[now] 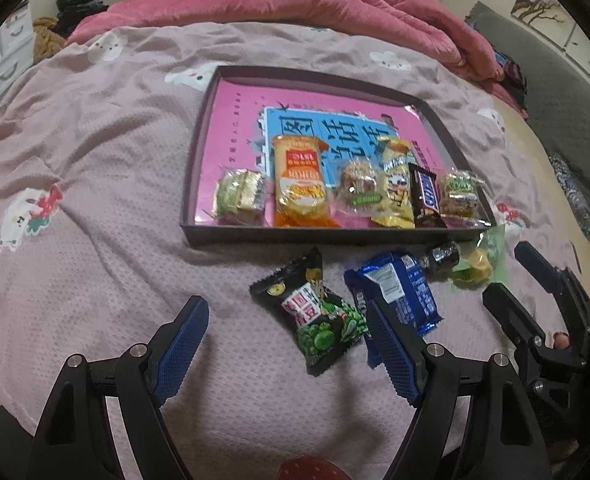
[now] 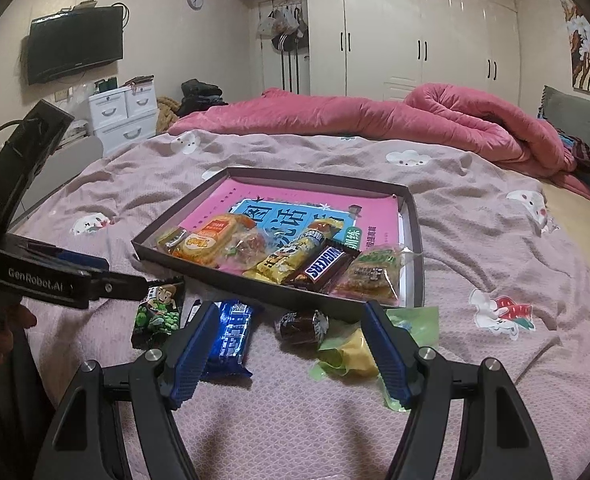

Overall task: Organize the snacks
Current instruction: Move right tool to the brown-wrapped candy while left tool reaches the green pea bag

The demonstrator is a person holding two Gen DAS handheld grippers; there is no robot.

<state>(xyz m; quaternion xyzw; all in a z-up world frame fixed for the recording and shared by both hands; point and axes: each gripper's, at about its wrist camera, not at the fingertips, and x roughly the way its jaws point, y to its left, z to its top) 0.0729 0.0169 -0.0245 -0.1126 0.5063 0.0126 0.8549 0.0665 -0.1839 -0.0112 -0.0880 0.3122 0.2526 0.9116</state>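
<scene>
Left claw (image 1: 289, 354) wide open, empty, above the green pea packet (image 1: 315, 316) on the bed; right claw (image 2: 291, 354) open, empty, near the blue packet (image 2: 231, 334); risk: left finger lands on the neighbouring blue packet, snags both short of the tray (image 1: 319, 236).

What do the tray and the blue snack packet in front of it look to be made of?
Tray: likely cardboard with a matte dark finish; its walls are thin, straight and dull, like a box lid. Blue snack packet: glossy plastic or foil film, judging by bright glints and crimped, wrinkled ends.
</scene>
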